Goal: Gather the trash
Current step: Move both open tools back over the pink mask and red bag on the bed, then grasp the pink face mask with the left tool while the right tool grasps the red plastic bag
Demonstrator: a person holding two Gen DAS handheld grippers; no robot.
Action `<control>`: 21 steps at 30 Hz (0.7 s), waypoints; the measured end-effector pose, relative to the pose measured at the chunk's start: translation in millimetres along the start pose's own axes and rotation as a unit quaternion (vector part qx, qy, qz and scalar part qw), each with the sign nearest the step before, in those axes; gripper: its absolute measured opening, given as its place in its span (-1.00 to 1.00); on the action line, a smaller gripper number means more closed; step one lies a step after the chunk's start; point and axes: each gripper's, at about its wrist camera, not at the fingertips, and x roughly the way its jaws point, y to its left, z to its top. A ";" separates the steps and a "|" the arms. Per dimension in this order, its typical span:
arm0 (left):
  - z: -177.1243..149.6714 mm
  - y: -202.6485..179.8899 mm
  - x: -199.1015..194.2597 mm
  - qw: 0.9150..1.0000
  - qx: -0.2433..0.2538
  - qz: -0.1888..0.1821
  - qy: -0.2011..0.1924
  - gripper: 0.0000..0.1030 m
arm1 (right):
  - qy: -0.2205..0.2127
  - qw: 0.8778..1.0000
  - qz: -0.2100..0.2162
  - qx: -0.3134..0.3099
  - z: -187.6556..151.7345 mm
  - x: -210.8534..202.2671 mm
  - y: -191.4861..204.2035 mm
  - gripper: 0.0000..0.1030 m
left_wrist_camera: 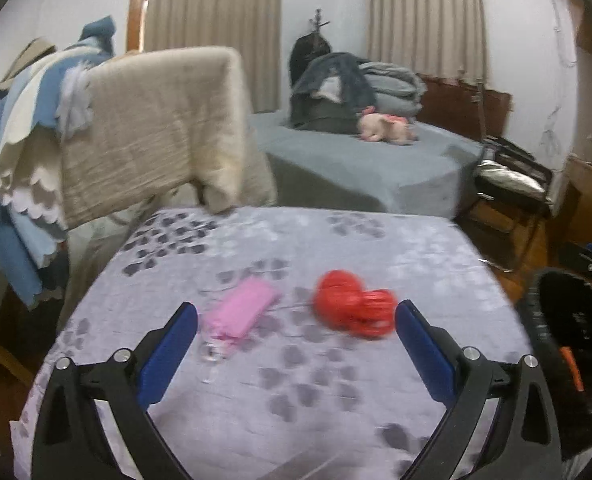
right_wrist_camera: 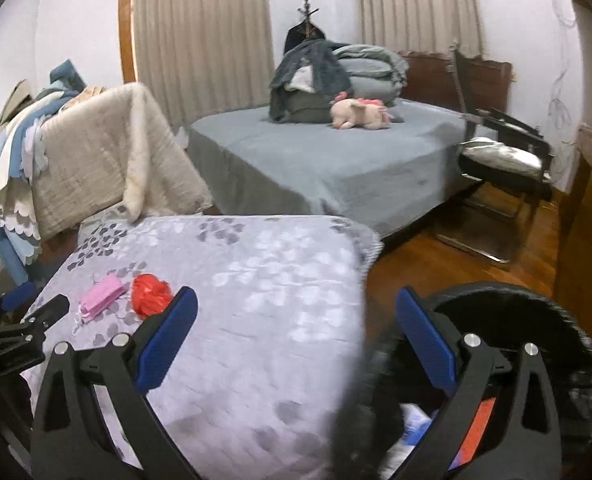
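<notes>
A crumpled red plastic bag (left_wrist_camera: pixel 352 307) and a pink face mask (left_wrist_camera: pixel 243 309) lie side by side on a table with a grey flowered cloth (left_wrist_camera: pixel 296 392). My left gripper (left_wrist_camera: pixel 296 320) hovers open just short of them, nothing between its blue pads. The right wrist view shows the same red bag (right_wrist_camera: pixel 150 294) and mask (right_wrist_camera: pixel 100 297) at the table's left. My right gripper (right_wrist_camera: pixel 296 312) is open and empty over the table's right edge, its right finger above a black bin (right_wrist_camera: pixel 536 344) that holds some scraps. The left gripper's finger (right_wrist_camera: pixel 43 314) shows at the left edge.
A chair draped with beige and blue blankets (left_wrist_camera: pixel 135 128) stands behind the table. Beyond is a grey bed (right_wrist_camera: pixel 316 160) with folded bedding and a pink plush toy (right_wrist_camera: pixel 360 114). A dark folding chair (right_wrist_camera: pixel 504 160) stands on the wooden floor (right_wrist_camera: pixel 476 268) to the right. The bin (left_wrist_camera: pixel 572 344) stands by the table's right side.
</notes>
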 end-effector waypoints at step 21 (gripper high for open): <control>-13.1 59.8 112.9 0.993 -0.035 -0.014 0.114 0.56 | 0.068 0.997 -0.008 -0.031 -16.0 96.7 66.8 0.87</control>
